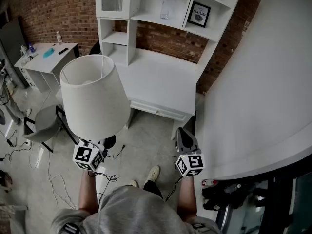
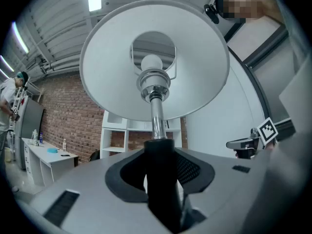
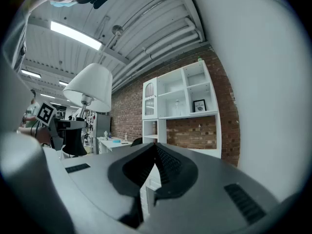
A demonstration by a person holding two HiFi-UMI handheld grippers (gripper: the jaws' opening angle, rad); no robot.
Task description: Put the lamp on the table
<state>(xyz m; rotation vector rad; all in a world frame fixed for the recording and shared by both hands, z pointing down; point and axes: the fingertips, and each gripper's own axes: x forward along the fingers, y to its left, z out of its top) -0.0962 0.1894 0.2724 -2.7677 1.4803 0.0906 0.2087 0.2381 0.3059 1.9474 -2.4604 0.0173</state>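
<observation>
The lamp [image 1: 95, 94] has a white cone shade, a chrome stem [image 2: 156, 116] and a black lower stem [image 2: 161, 179]. It stands upright in the air above the floor, left of the white desk [image 1: 156, 82]. My left gripper [image 1: 92, 143] is shut on the black lower stem, with its jaw tips hidden under the shade in the head view. In the left gripper view the left gripper [image 2: 161, 155] has its jaws on either side of the stem. My right gripper [image 1: 181, 130] points at the desk's right end. In its own view the right gripper [image 3: 156, 147] is shut and empty, and the lamp [image 3: 90, 87] shows at the left.
A white shelf unit [image 1: 146, 13] over the desk holds a glass jar [image 1: 167, 6] and a framed picture [image 1: 199, 13]. A side table [image 1: 48, 57] and a grey chair [image 1: 46, 121] stand to the left, with cables [image 1: 53, 179] on the floor. A large white curved surface [image 1: 263, 91] fills the right.
</observation>
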